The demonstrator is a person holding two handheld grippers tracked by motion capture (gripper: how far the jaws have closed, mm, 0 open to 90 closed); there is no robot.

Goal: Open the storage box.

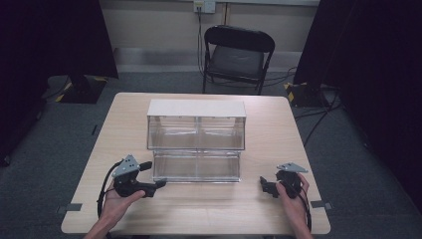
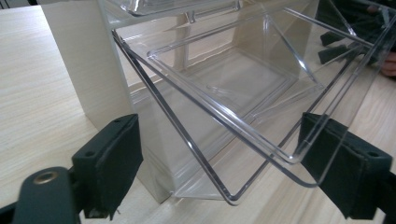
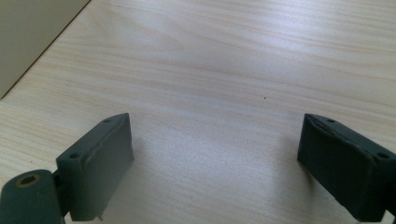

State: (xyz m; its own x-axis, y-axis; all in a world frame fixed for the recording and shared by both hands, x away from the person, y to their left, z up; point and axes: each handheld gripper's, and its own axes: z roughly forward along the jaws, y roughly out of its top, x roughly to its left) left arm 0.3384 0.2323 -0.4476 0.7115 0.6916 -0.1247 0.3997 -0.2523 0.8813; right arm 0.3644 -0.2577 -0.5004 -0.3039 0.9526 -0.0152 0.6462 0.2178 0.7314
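You are sitting at a pale wood-grain bench with a black two-jaw gripper in each hand. At the middle of the bench is standing a clear plastic two-tier drawer cabinet with a whitish top panel, its long axis running left to right across the bench and its drawer fronts facing you. The lower tier is stepping out toward you beyond the upper one.

Your left gripper is resting just beside the cabinet's lower left corner, pointing right toward it. In the left gripper view its jaws are standing wide apart, with the clear corner of the tilted lower drawer lying between them; whether the pads are touching the plastic cannot be told. The cabinet's whitish side panel is rising at the left of that view.

Your right gripper is sitting near the bench's right front, apart from the cabinet, pointing left. Its jaws are spread wide over bare wood in the right gripper view, gripping nothing.

Beyond the bench a black folding chair is facing you on grey carpet.
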